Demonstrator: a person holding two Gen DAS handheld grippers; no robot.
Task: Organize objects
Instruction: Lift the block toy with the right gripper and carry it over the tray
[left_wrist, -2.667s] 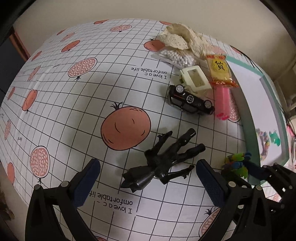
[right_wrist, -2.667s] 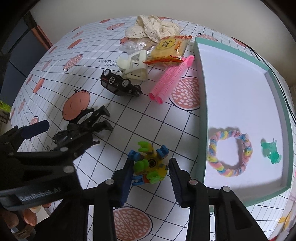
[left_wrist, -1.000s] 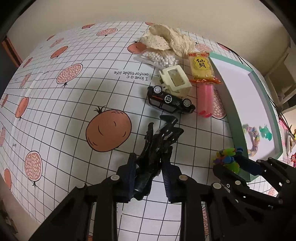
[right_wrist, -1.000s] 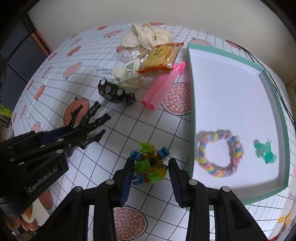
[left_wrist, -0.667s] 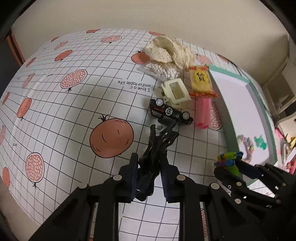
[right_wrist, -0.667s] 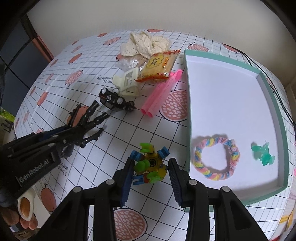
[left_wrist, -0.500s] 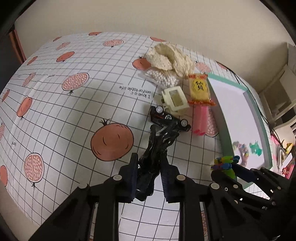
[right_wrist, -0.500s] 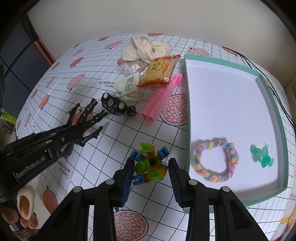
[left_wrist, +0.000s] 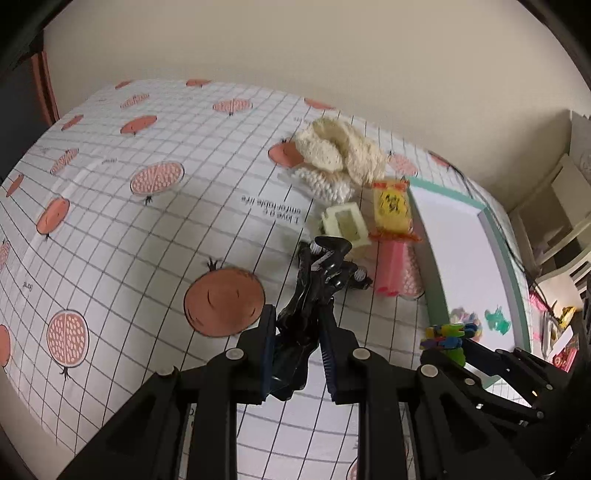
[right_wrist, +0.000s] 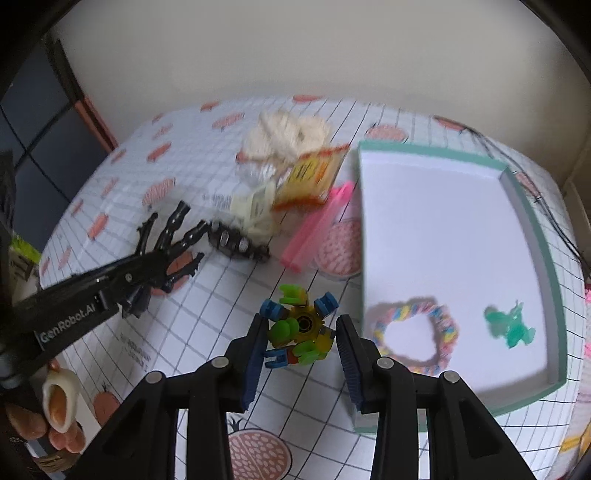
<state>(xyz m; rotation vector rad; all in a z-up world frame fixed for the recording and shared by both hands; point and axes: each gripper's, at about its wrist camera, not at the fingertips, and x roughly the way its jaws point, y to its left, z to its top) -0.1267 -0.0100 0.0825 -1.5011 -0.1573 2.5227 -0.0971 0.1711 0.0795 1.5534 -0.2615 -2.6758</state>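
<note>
My left gripper is shut on a black action figure and holds it above the tablecloth; the figure also shows in the right wrist view. My right gripper is shut on a colourful block toy, lifted off the table, left of the teal-rimmed white tray. The toy also shows in the left wrist view. In the tray lie a pastel braided ring and a green trinket.
On the tablecloth lie a black toy car, a cream plastic frame, a yellow snack packet, pink tubes, a bag of white beads and a cream lace cloth. A wall stands behind the table.
Both grippers have risen higher above the table with their toys held; the view has tilted up toward the wall. The things on the table have not moved.
</note>
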